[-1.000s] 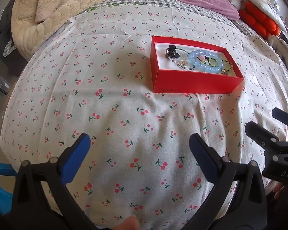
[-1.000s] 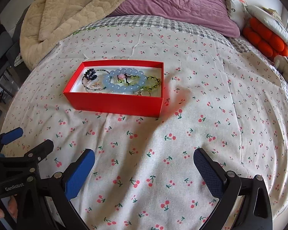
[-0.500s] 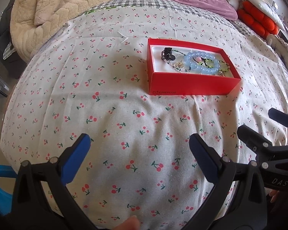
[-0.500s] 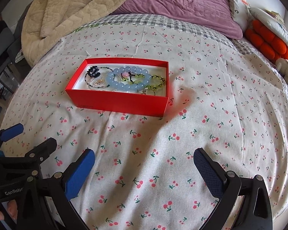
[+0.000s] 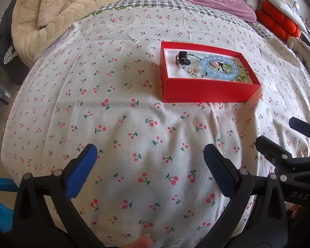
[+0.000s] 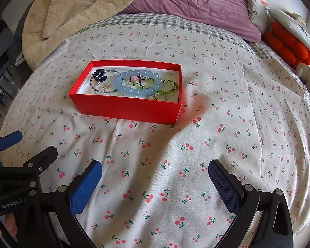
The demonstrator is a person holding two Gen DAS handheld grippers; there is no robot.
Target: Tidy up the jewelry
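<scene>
Both my grippers hang over the bed, side by side, nothing in either one. My left gripper (image 5: 148,158) has its blue pads (image 5: 80,173) spread wide apart above the cherry-print sheet (image 5: 113,95). Same on the other side: my right gripper (image 6: 155,173) is gaping, empty, pads well clear of each other.

From the right camera I catch the left tool's body at the lower left edge, and white lettering on it reads "GenRobot". From the left camera the right tool shows at the far right, with "DAS" printed on its black frame.

The red box (image 6: 126,108) sits ahead on the sheet, lid off, well apart from both grippers. On its near wall, low at the left corner, I read "ONEPLUS" in faint print (image 5: 178,99). Inside, on the white lining, lies the jewelry: a pale blue bead bracelet (image 6: 137,82) in the middle, a green bead bracelet (image 6: 169,87) overlapping it on the right, a dark flower-shaped piece (image 6: 98,74) at the left end, and a thin beaded strand (image 6: 102,91) curling beneath it.

Farther back, a beige blanket (image 6: 76,10) and a purple quilt (image 6: 196,2) are heaped on the bed; orange cushions (image 6: 287,47) sit at the right.
</scene>
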